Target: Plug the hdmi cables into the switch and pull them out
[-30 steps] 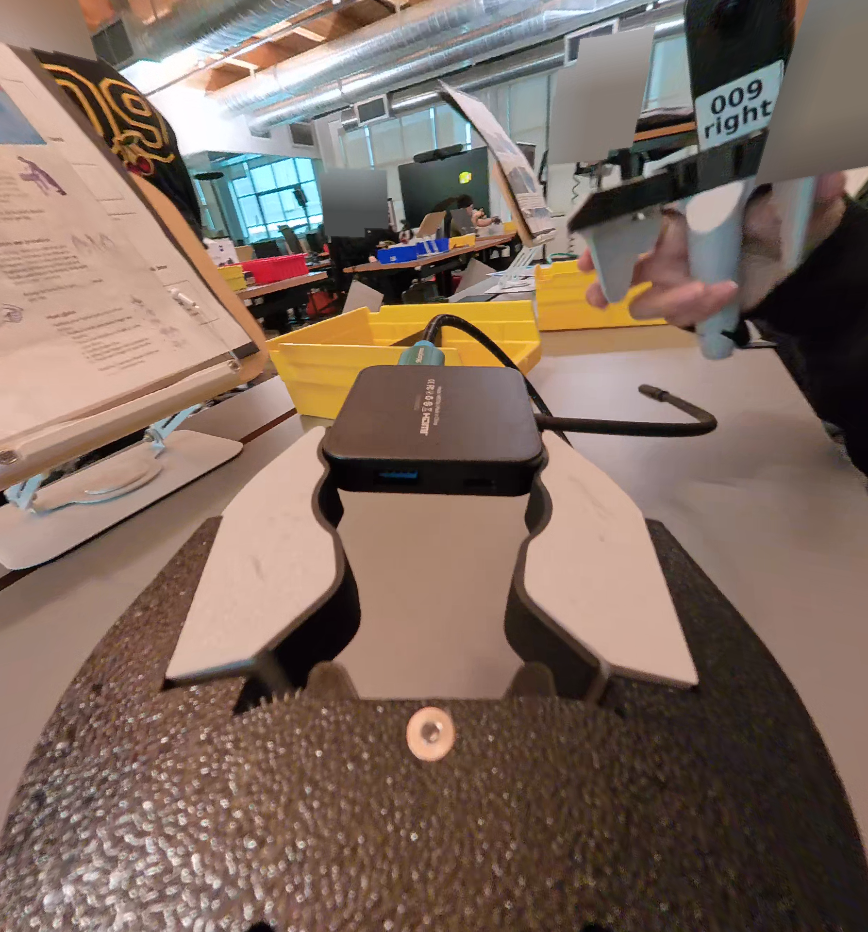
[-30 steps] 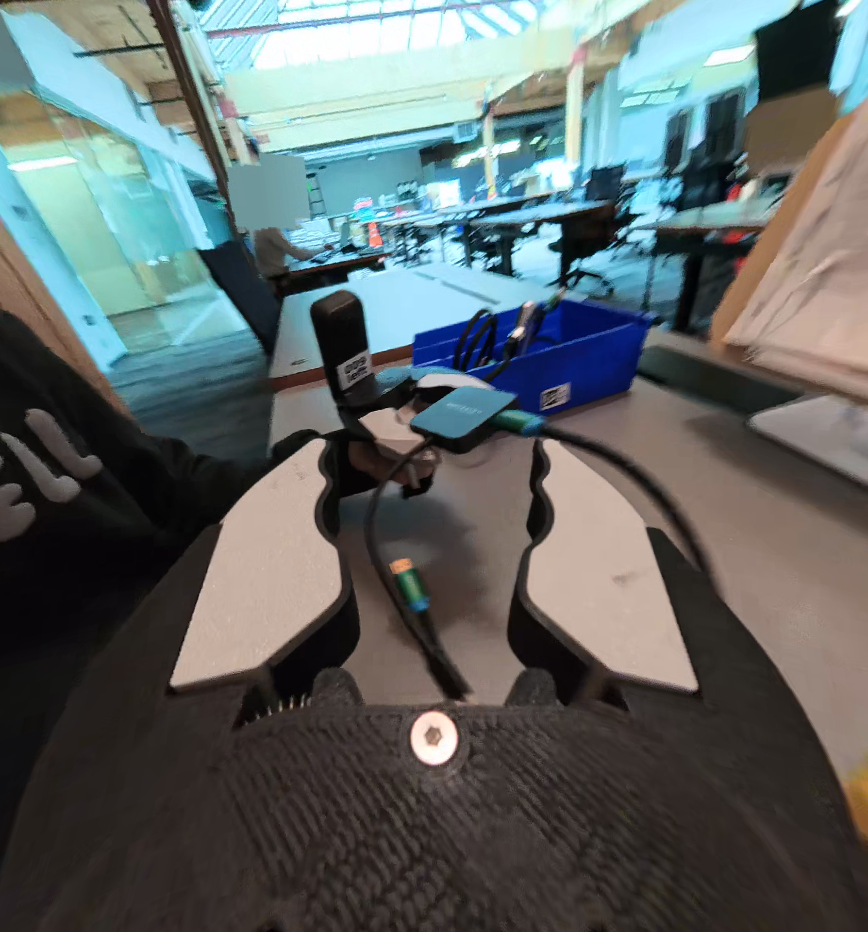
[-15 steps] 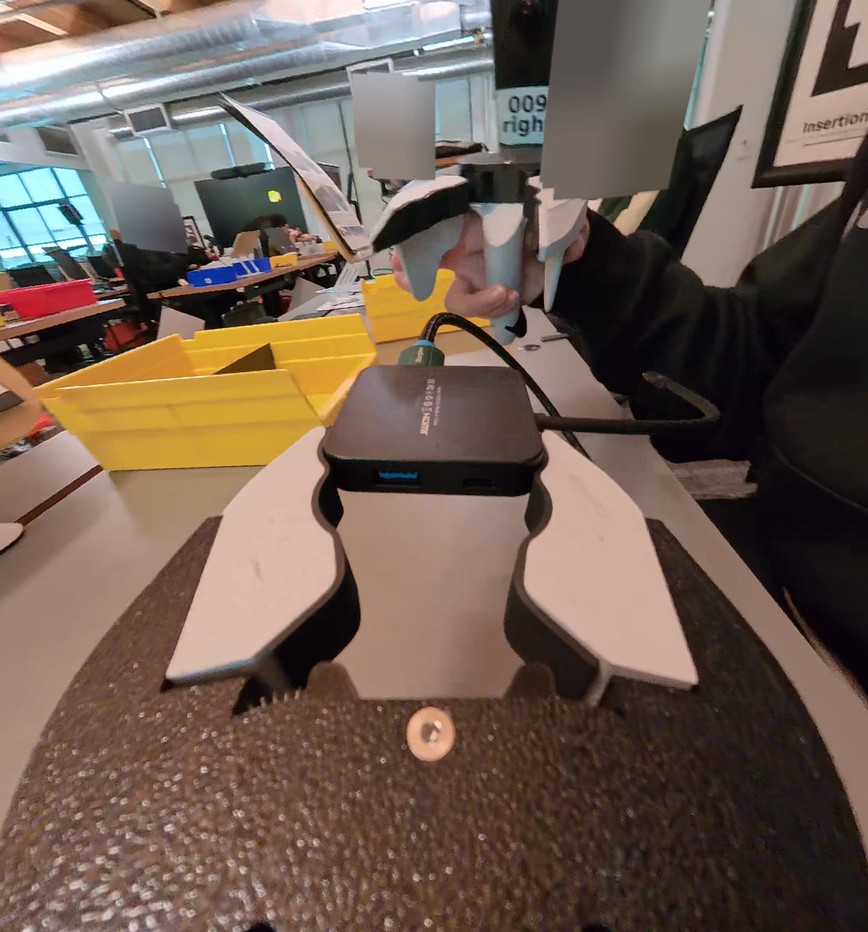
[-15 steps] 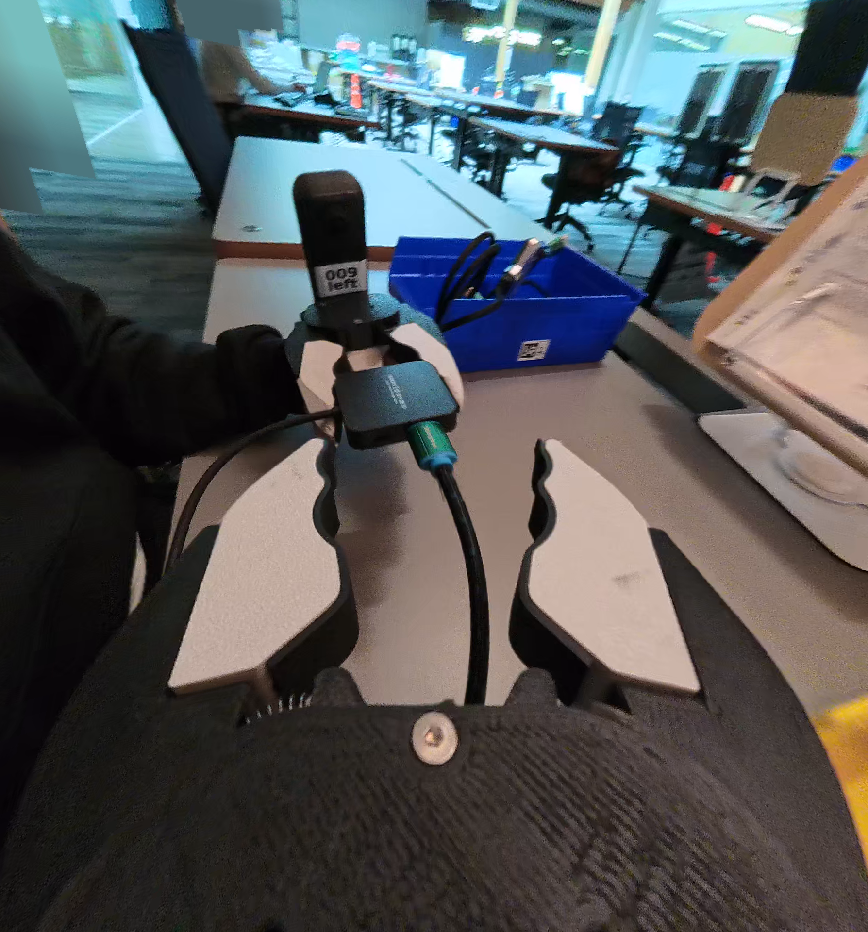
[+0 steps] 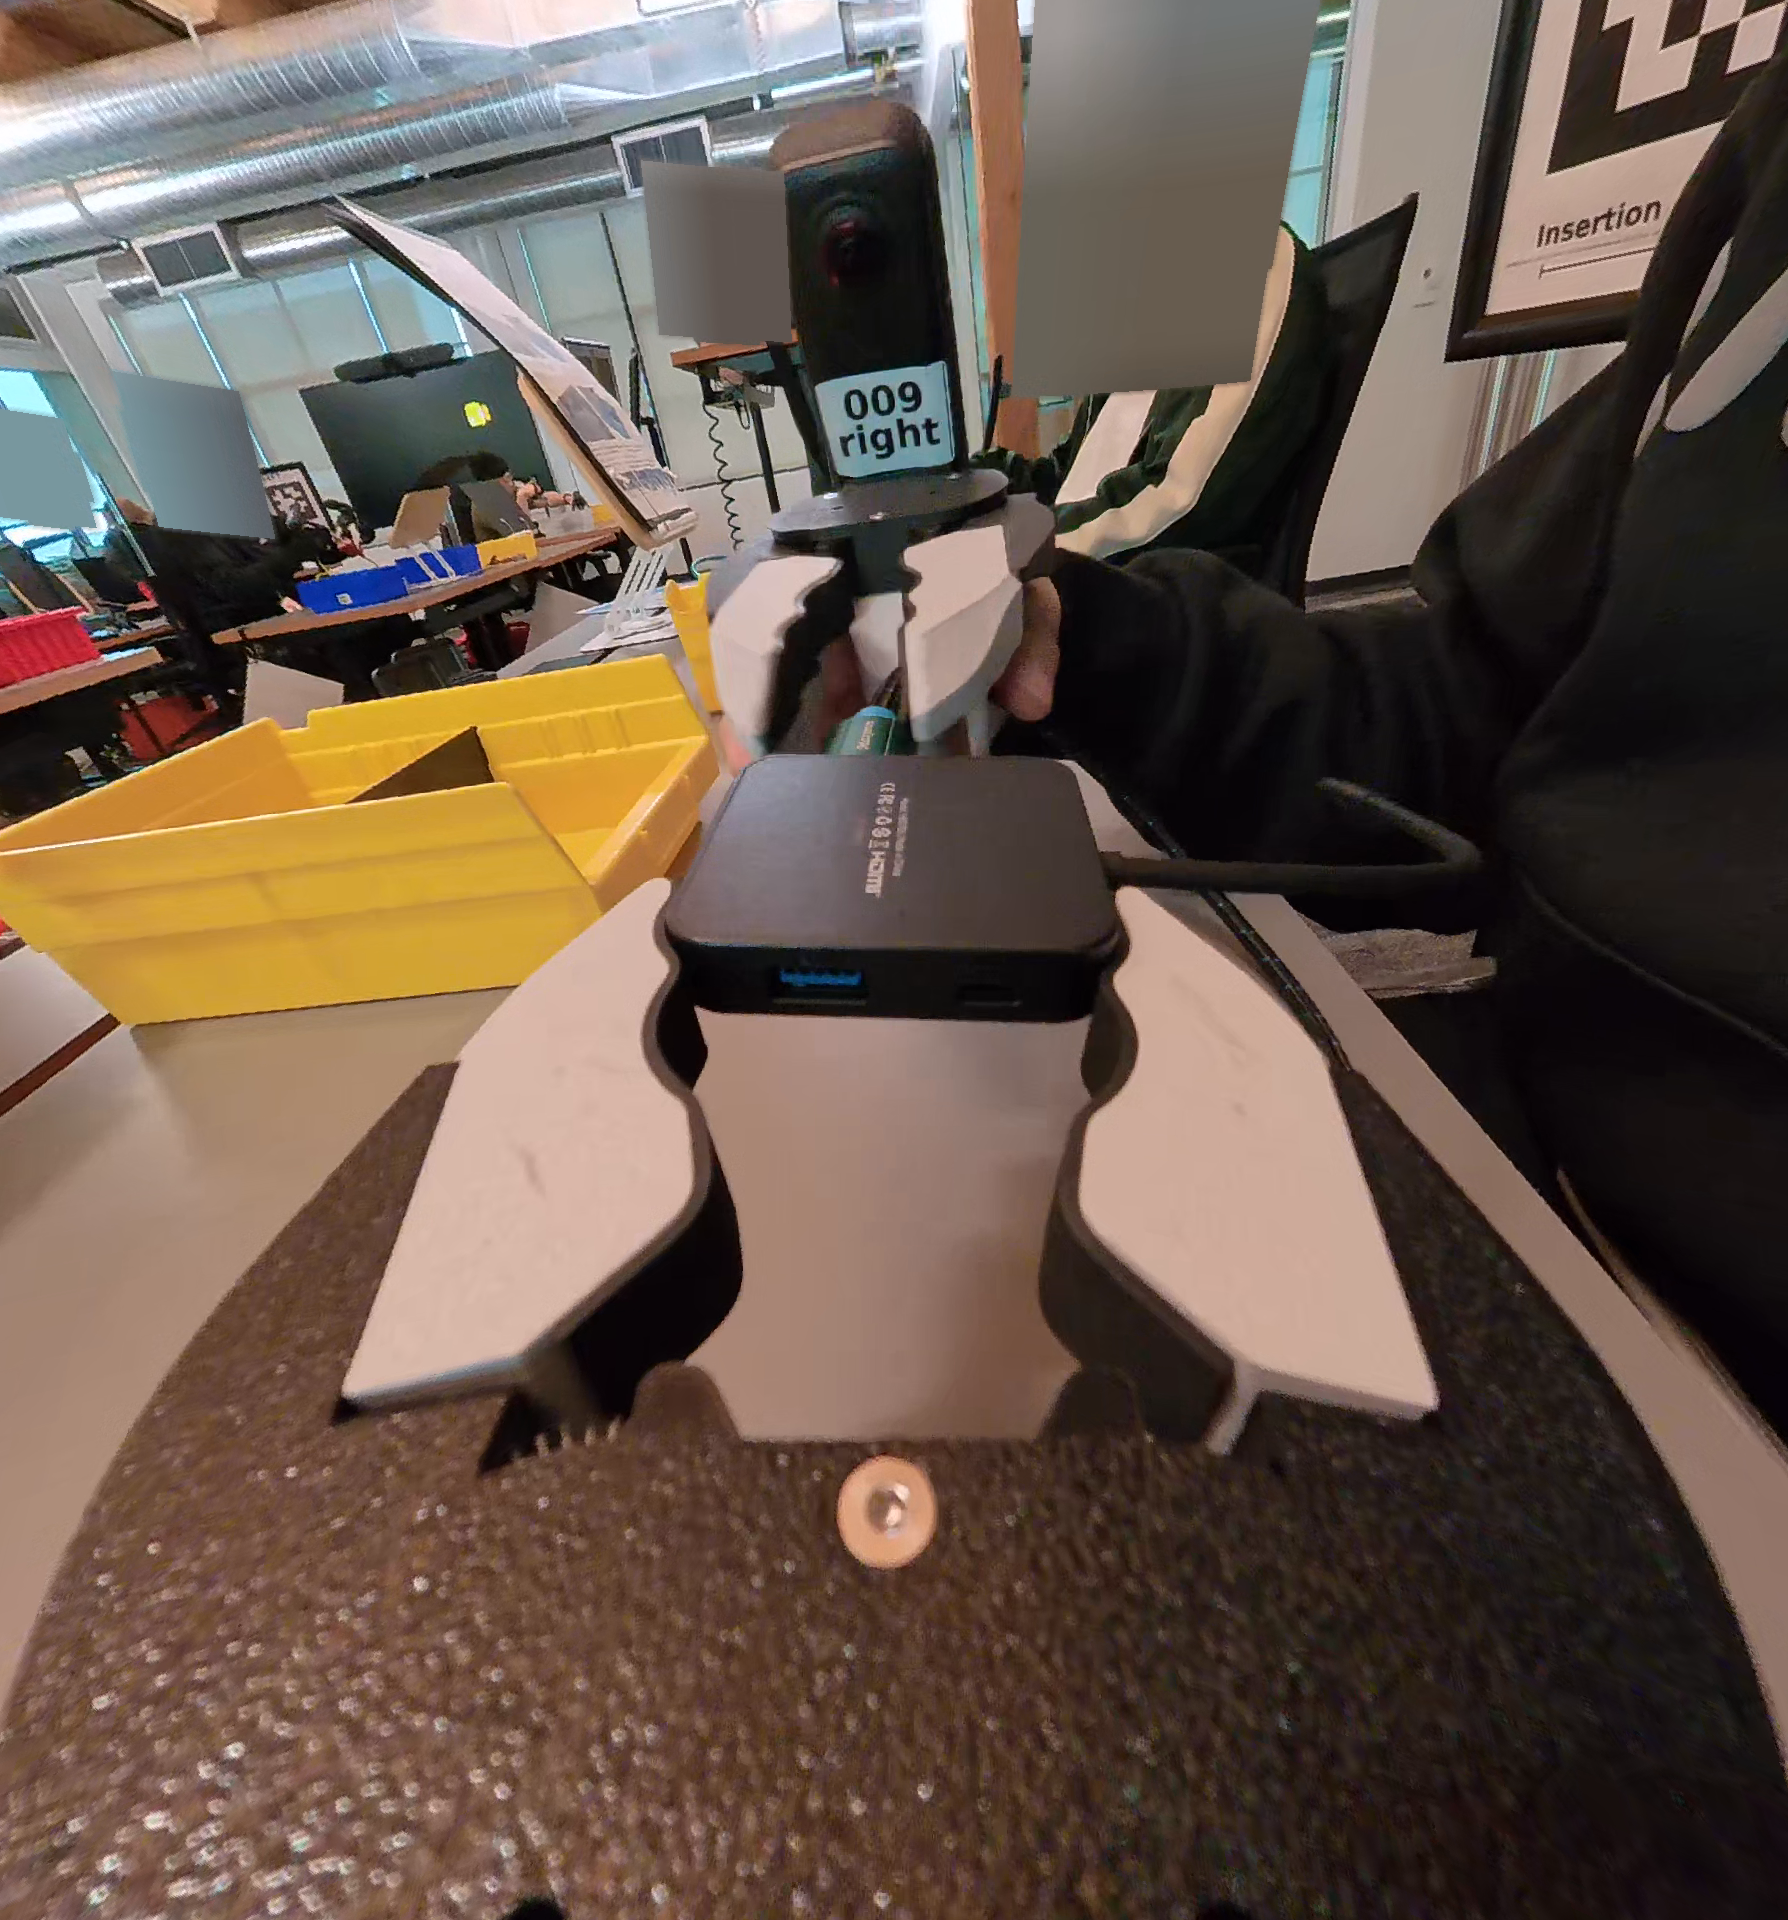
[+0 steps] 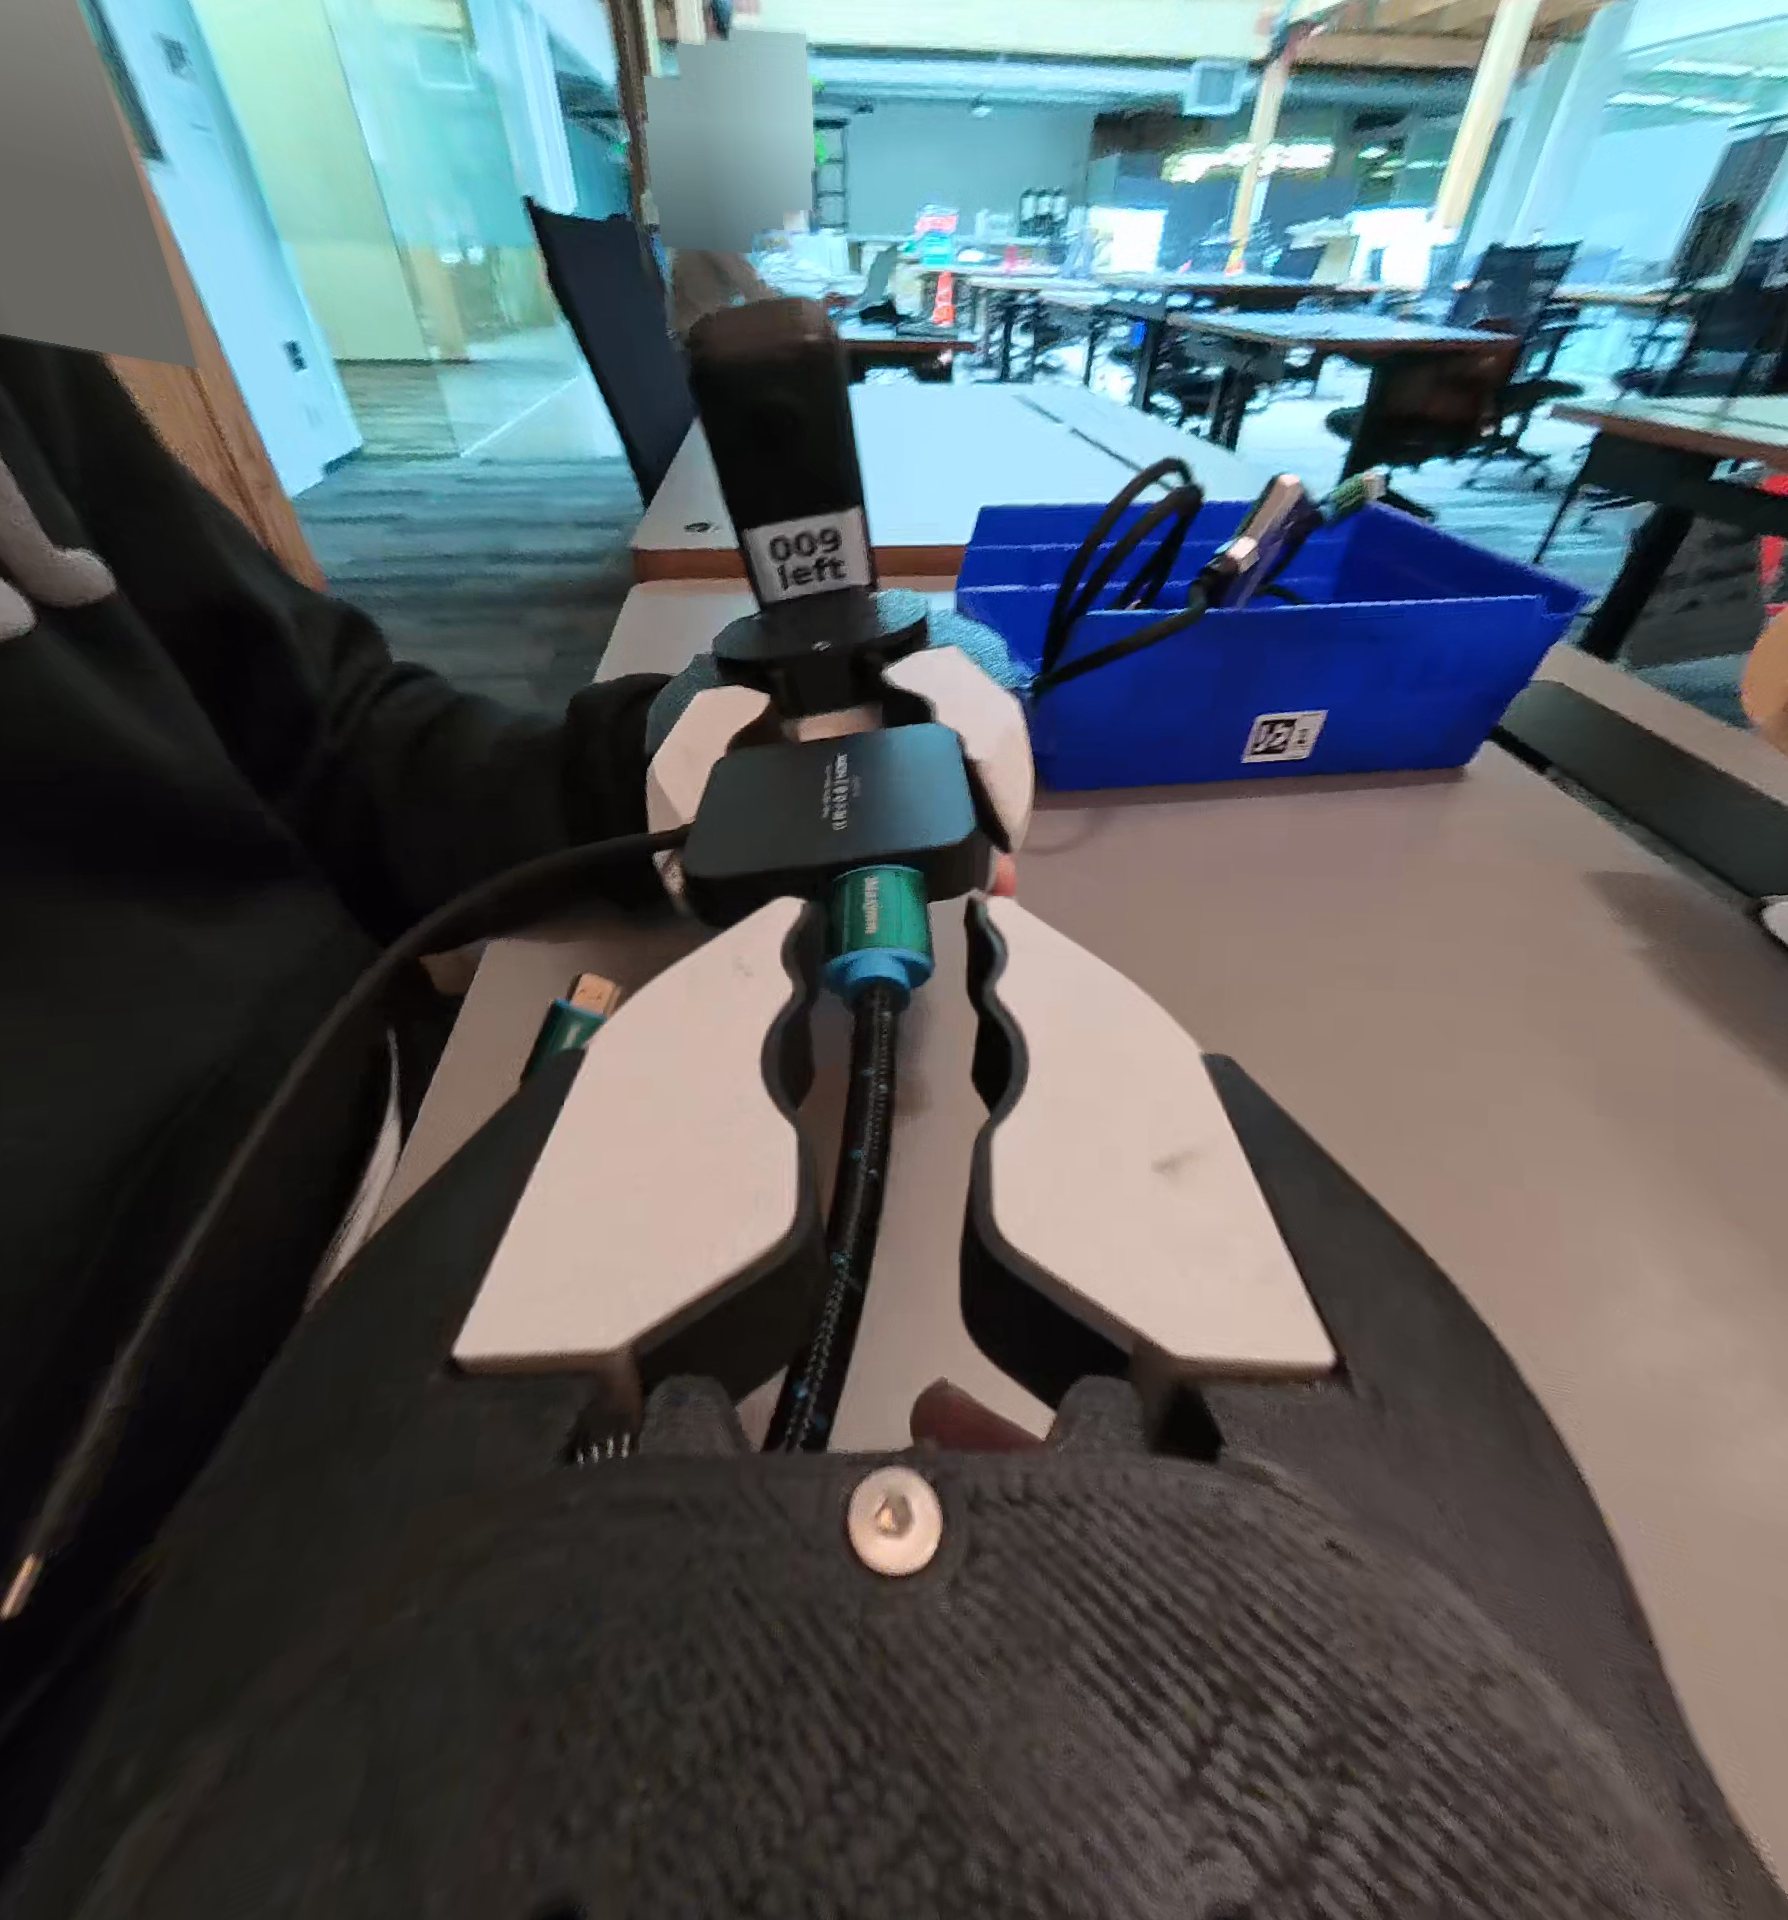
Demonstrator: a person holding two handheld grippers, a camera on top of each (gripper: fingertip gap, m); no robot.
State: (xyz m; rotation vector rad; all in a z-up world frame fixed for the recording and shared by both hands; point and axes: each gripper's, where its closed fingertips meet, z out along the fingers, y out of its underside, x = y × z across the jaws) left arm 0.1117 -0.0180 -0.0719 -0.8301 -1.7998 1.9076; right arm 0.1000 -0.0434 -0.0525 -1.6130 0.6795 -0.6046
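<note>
The left gripper (image 5: 890, 997) clamps a flat black rectangular switch (image 5: 895, 883) between its jaws. The right gripper (image 6: 885, 935) has its jaws partly open around the green metal HDMI plug (image 6: 874, 920) seated in the switch, not yet gripping. Pull-out seems at hand: close, then draw straight back.

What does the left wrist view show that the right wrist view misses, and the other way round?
Only the left wrist view: the switch's near-side ports and a yellow bin. Only the right wrist view: a loose second plug on the table, and a blue bin of cables. Both: the left gripper clamping the switch, and the right gripper open around the green HDMI plug, still inserted.
</note>
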